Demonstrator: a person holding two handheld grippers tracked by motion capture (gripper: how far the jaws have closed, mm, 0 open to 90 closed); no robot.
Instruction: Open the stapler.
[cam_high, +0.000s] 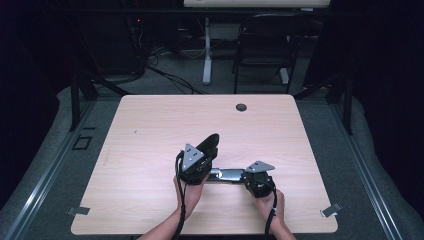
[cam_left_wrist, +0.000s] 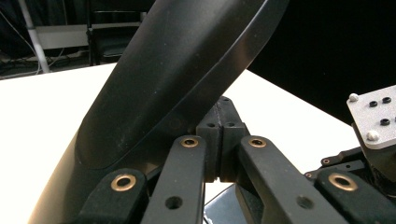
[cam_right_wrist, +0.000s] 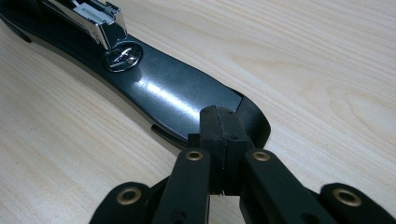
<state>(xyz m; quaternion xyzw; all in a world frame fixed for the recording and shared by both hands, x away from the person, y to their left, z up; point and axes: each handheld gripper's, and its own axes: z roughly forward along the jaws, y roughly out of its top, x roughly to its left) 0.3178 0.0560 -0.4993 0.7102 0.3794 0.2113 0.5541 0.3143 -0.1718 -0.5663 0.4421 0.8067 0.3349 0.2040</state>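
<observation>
A black stapler lies swung open near the front middle of the table. Its top cover (cam_high: 211, 144) (cam_left_wrist: 177, 70) tilts up and away, and its base (cam_high: 227, 174) (cam_right_wrist: 173, 93), with the shiny metal magazine (cam_right_wrist: 100, 21), lies flat. My left gripper (cam_high: 199, 162) (cam_left_wrist: 222, 133) has its jaws shut, the tips against the lower edge of the raised cover. My right gripper (cam_high: 248, 178) (cam_right_wrist: 219, 128) is also shut, its tips resting on top of the base's rounded end. Whether either one pinches the stapler I cannot tell.
The light wooden table (cam_high: 150, 130) has a dark cable hole (cam_high: 241, 107) near its far edge. Metal clips (cam_high: 79, 210) (cam_high: 331, 210) sit at its front corners. A chair (cam_high: 265, 45) and a desk leg (cam_high: 206, 50) stand beyond the table on the floor.
</observation>
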